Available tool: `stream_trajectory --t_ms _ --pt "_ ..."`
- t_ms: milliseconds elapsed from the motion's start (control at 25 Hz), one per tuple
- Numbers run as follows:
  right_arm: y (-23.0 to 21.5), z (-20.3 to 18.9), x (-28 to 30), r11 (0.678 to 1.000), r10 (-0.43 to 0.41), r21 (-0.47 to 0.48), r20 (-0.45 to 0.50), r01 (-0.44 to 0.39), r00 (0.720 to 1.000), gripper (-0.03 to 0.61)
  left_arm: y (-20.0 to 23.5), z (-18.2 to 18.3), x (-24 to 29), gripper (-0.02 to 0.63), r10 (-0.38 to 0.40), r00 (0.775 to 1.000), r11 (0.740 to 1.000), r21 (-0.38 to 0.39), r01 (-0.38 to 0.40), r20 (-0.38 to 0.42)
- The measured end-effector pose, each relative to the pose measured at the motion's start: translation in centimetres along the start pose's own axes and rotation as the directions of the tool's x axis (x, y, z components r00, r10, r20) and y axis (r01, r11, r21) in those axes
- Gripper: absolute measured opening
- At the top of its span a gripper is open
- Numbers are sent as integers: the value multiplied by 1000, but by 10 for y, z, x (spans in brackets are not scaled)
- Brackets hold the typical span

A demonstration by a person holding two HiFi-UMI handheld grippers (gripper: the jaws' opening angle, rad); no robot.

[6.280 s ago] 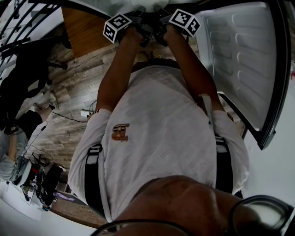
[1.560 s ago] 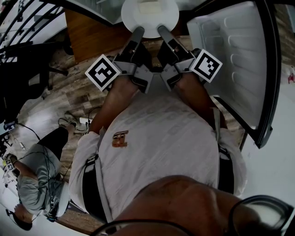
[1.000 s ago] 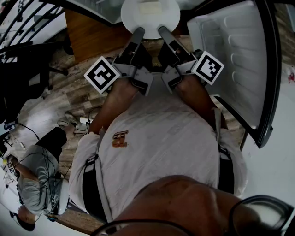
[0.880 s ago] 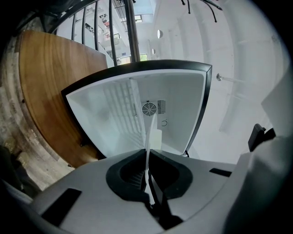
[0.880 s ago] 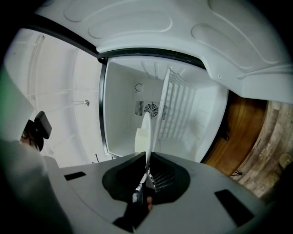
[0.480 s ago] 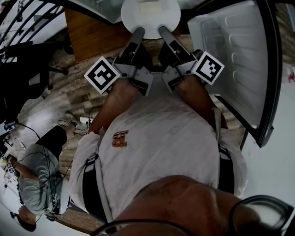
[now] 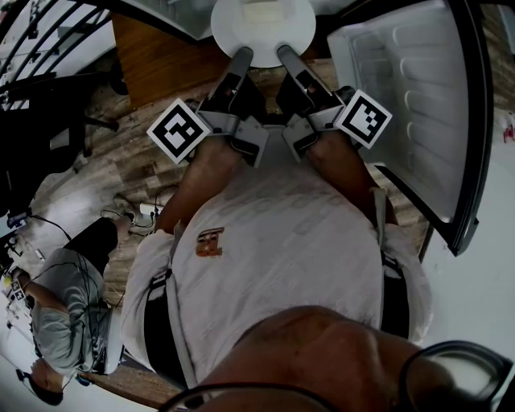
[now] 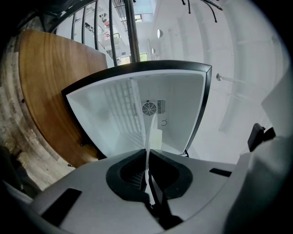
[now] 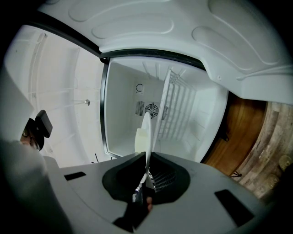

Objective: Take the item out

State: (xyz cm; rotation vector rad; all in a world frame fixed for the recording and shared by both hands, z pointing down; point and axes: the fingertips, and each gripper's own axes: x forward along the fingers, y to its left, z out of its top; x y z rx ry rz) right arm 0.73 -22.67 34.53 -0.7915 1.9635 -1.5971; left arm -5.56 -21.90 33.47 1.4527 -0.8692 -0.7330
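Note:
A white round plate [image 7: 262, 24] carries a pale block [image 7: 259, 11] and hangs at the top of the head view, in front of the open fridge. My left gripper [image 7: 241, 55] is shut on the plate's near rim from the left. My right gripper [image 7: 285, 53] is shut on that rim beside it. In the left gripper view the plate [image 8: 149, 132] stands edge-on between the jaws of the left gripper [image 8: 147, 171], with the block [image 8: 157, 139] beyond. The right gripper view shows the same plate [image 9: 148, 135] and block [image 9: 139, 139] pinched by the right gripper [image 9: 146, 176].
The fridge door [image 7: 418, 105] stands open at the right. The white fridge cavity [image 8: 119, 114] with a wire shelf and rear fan lies straight ahead. A wooden panel [image 7: 153, 48] flanks it on the left. A person [image 7: 64, 306] sits on the floor at lower left, among cables.
Since the earliest frame both grippers have drawn back towards my body, bringing the plate into view. Over the last second the grippers and plate stay still.

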Motion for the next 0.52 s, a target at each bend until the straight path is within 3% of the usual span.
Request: stream_trajectory --t_ms 520 --pt "2 1 0 1000 -2 2 2 2 1000 48 -2 1 0 29 0 1000 1000 1 0 0"
